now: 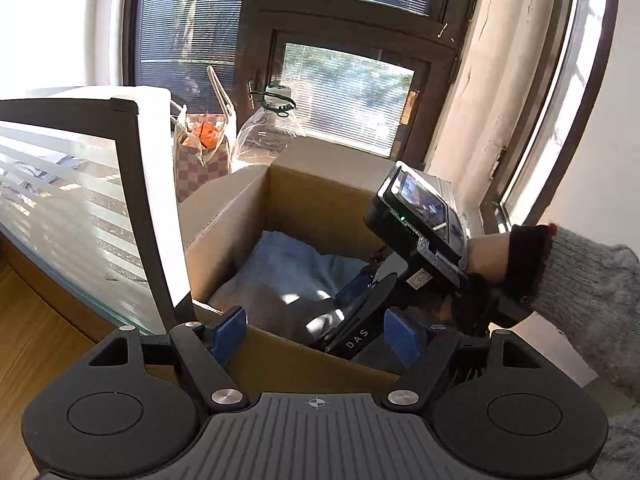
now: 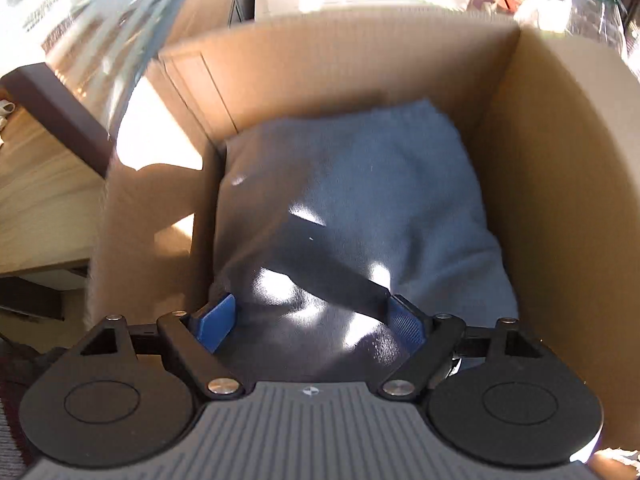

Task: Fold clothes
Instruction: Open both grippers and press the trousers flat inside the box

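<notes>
Below the right gripper (image 2: 310,320), inside one open cardboard box (image 2: 560,200), lay one folded grey-blue garment (image 2: 360,184). Its long axis ran away from the tool toward the box's far wall, the dark sunlit end nearest the blue fingers (image 2: 216,322). Those jaws stood wide apart over the cloth, clamping nothing. Ahead of the left gripper (image 1: 316,334), whose jaws were likewise apart and empty at the box's near edge, a hand (image 1: 486,258) in a grey sleeve (image 1: 584,280) held the other tool. Beyond the box stood one plastic bottle (image 1: 266,128) and one checked bag (image 1: 200,156).
</notes>
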Available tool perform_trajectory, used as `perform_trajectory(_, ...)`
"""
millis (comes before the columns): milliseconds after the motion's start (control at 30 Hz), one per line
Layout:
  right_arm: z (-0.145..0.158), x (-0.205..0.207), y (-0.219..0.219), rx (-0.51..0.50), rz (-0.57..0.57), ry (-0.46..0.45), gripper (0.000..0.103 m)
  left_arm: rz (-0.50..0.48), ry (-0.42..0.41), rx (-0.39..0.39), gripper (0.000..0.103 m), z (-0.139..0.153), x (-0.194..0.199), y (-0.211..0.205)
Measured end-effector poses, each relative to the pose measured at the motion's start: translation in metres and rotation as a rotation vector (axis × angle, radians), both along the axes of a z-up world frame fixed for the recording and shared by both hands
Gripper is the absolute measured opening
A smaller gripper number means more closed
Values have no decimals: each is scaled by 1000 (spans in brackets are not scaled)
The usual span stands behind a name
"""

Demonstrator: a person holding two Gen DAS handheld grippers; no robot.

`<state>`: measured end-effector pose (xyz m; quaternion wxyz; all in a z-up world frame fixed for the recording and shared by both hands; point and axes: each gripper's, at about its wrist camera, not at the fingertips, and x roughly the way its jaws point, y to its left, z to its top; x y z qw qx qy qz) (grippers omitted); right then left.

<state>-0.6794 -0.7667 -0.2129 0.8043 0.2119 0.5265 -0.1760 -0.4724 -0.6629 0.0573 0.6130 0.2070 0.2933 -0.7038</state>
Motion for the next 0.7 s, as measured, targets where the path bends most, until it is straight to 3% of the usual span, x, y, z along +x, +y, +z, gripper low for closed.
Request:
perform_trajectory(133,-11,-6,-8,29,-9,-21,90,-9,13,8,78,-2,-1,1)
perform_trajectory(233,5,-12,-7,21,-22,-16,85,-18,15,9,78,-3,-1,2)
perform_trajectory(400,30,-34,3,-17,-33,12,85,-32,19,2,79,-2,-3,3)
perform_trajectory(600,16,-60,6,22,-89,93,86,-70,15,-13,85,0,-8,1)
perform_trajectory(700,1,-60,8,40,-87,116,94,-84,12,-24,91,1,-8,3)
